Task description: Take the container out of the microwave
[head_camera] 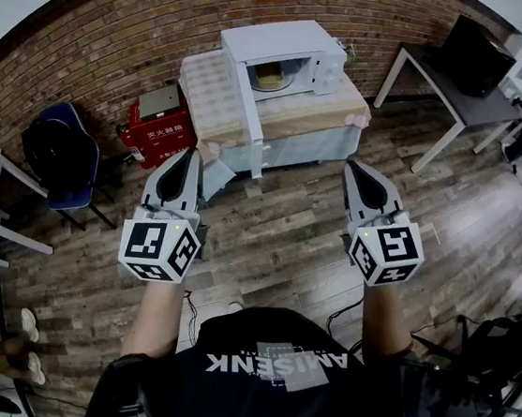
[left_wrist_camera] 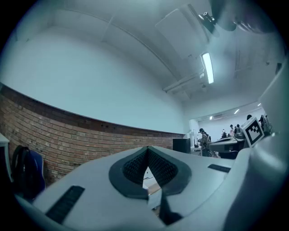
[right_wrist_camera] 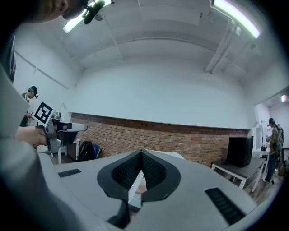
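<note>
Well, at the far left of the head view a dark backpack sat on a blue chair against the brick wall, and just right of it a red box stood on the plank floor. You held the left gripper out in front of you, tilted slightly upward. In the left gripper view its ridged pads met at the tips with nothing caught between them, so it was closed and empty. Beyond and between your two tools, the white microwave stood on a low counter with a pale wooden top. Its door hung wide open toward the left. The container sat inside the lit cavity, well apart from both grippers and touched by neither. To the right, you held the right gripper about level, pointing toward the counter. The right gripper view showed its pads pressed together and holding nothing. Farther right, a grey desk stood by the wall with a black box on top.
</note>
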Demonstrator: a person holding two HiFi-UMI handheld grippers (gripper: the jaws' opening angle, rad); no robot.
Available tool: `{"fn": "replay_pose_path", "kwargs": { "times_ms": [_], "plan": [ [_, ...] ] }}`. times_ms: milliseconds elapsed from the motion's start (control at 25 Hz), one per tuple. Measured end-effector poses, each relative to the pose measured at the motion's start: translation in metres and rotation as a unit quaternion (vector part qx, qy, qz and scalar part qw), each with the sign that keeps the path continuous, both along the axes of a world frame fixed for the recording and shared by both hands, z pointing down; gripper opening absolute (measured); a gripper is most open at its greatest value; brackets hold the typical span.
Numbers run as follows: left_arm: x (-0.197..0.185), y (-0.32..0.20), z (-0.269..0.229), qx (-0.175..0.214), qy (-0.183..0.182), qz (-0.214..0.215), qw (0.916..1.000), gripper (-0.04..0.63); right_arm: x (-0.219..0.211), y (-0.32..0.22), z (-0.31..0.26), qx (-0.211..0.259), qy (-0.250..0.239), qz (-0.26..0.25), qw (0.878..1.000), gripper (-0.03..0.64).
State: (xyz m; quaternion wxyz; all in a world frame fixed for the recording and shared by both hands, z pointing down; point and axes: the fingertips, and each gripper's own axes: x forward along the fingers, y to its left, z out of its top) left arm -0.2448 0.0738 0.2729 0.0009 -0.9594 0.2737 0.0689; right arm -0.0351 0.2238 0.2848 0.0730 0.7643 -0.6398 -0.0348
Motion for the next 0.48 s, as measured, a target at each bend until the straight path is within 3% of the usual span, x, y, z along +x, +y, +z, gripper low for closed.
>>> {"fn": "replay_pose_path", "kwargs": {
  "times_ms": [480],
  "plan": [
    [0.001, 0.019, 0.000, 0.006, 0.008, 0.028, 0.9996, 0.012, -0.005, 0.011, -0.004, -0.004, -0.005, 0.000, 1.000, 0.040]
  ]
}}
